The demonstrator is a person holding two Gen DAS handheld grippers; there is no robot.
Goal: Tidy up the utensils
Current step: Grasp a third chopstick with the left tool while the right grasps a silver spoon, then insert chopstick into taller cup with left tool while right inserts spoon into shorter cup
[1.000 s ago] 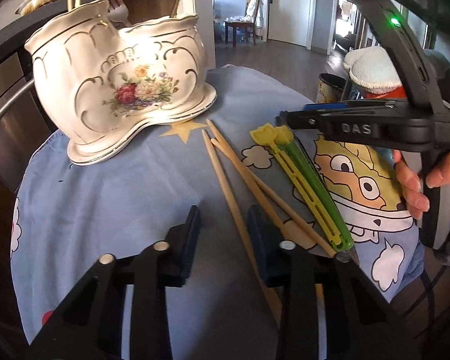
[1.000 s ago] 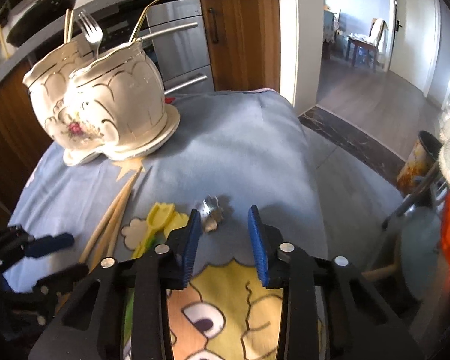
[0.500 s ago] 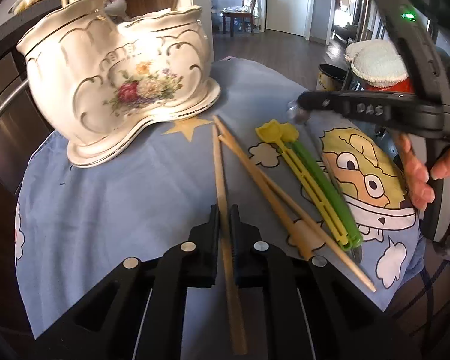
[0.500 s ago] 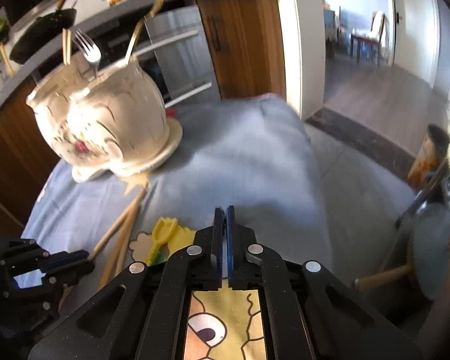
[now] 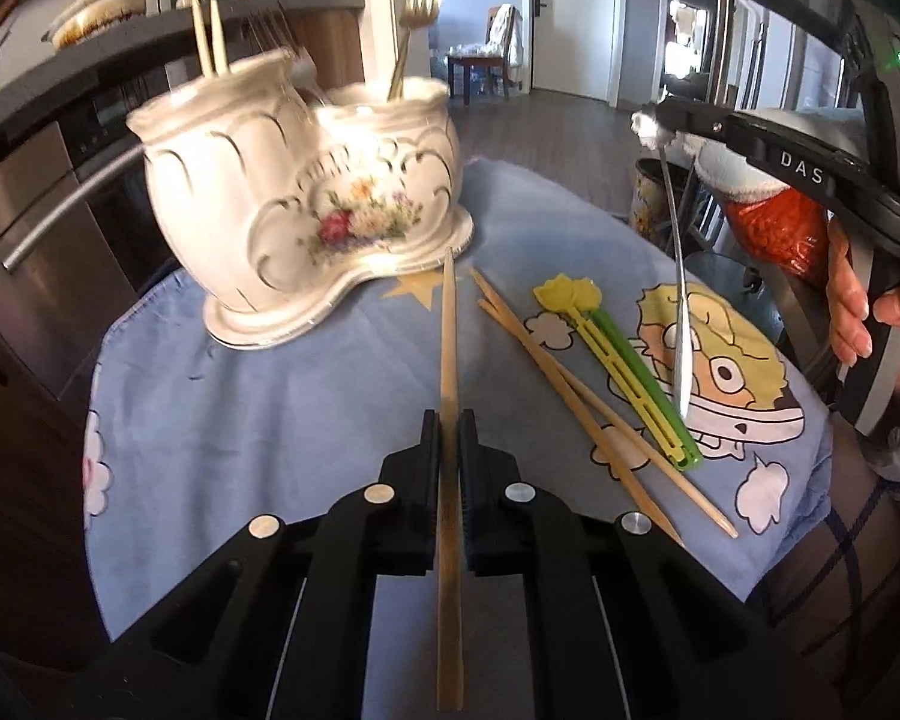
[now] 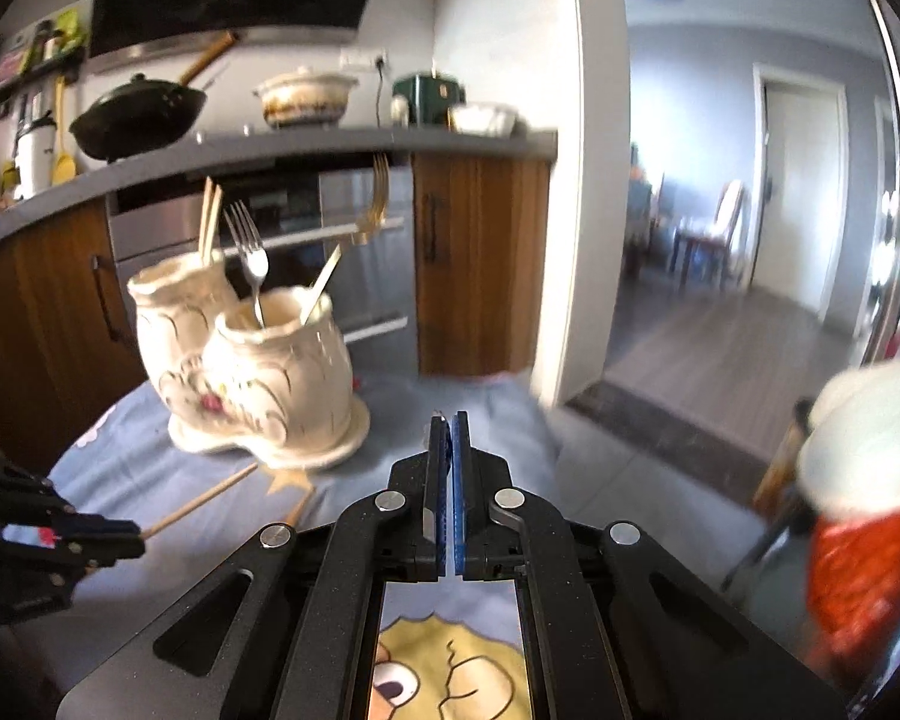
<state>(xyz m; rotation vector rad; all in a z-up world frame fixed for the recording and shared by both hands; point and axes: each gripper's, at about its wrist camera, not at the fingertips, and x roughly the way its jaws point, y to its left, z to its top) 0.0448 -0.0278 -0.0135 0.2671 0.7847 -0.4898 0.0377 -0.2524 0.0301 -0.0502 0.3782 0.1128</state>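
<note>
My left gripper (image 5: 448,426) is shut on a wooden chopstick (image 5: 448,324) and holds it above the cloth, pointing at the white floral ceramic holder (image 5: 306,210). My right gripper (image 6: 448,420) is shut on a silver spoon (image 5: 678,276) that hangs down from its tip (image 5: 651,126) over the cartoon print. The holder (image 6: 258,372) contains two forks and two chopsticks. Two more chopsticks (image 5: 576,390) and a yellow and a green plastic utensil (image 5: 624,360) lie on the blue cloth (image 5: 258,420).
A kitchen counter (image 6: 270,150) with a wok, a pot and appliances runs behind the table, above an oven and wooden cabinets. A red and white object (image 6: 858,480) stands at the right. An open floor leads to a door.
Both grippers closed, the left on a chopstick and the right on the spoon, and both lifted their utensils off the cloth. The right gripper rose higher.
</note>
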